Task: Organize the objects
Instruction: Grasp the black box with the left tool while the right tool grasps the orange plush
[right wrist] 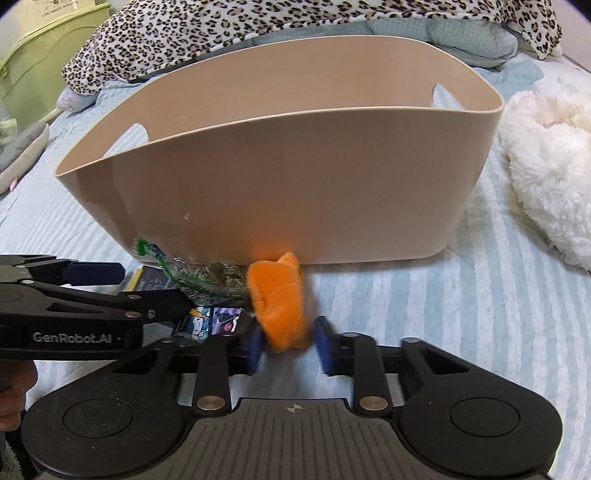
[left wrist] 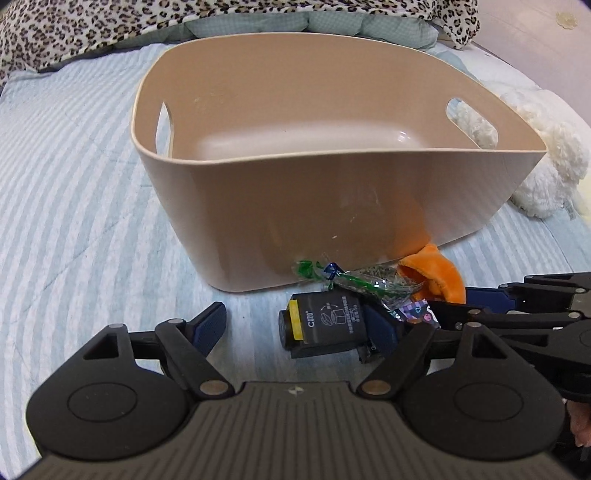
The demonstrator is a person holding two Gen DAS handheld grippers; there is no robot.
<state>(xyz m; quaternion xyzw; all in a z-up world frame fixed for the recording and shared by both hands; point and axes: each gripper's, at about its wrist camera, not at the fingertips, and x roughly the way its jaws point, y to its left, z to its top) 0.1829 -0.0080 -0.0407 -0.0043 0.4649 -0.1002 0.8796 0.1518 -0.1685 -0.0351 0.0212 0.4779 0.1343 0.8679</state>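
A tan plastic tub with cut-out handles stands on the striped bedspread; it also shows in the right wrist view. Its visible floor is bare. In front of it lie a black box with a yellow label, a clear bag with green ribbon, a small picture card and an orange plush. My left gripper is open with the black box between its fingers. My right gripper is partly open around the orange plush, its pads close to the plush sides.
A white fluffy plush lies right of the tub. A leopard-print blanket and a pale green pillow lie behind it. A green fabric box stands at far left. My two grippers sit close together.
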